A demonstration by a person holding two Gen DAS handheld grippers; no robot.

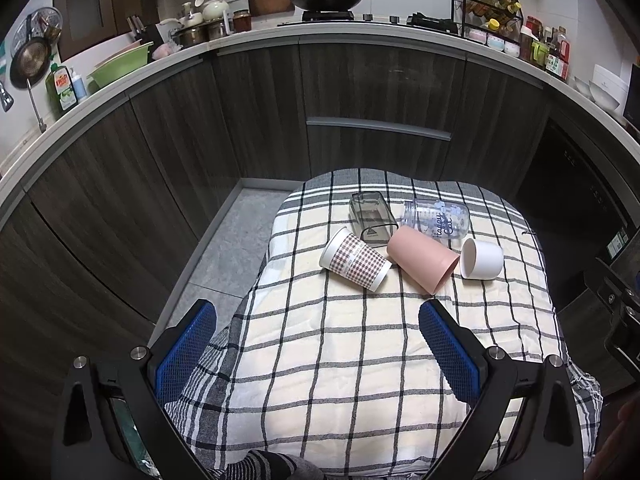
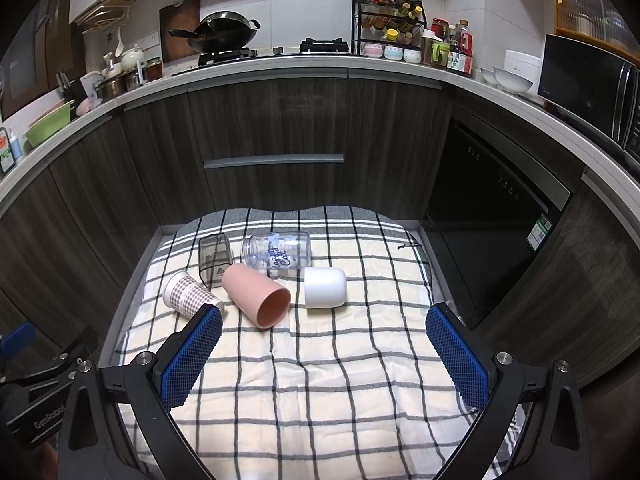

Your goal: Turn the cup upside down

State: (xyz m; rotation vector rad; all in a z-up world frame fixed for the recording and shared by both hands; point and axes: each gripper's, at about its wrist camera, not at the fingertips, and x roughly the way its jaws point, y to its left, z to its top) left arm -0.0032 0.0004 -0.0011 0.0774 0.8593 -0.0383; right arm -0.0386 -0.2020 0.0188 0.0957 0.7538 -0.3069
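Five cups (image 2: pixel 256 300) (all toppled) beyond seemingly empty grippers (image 2: pixel 324 344).

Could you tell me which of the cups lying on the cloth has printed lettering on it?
It is the clear cup at the back, with blue script on its side. The smoky grey cup, checked cup, pink cup and white cup show no such script.

Home kitchen (wok (image 2: pixel 224 32) on stove (image 2: pixel 224 56))
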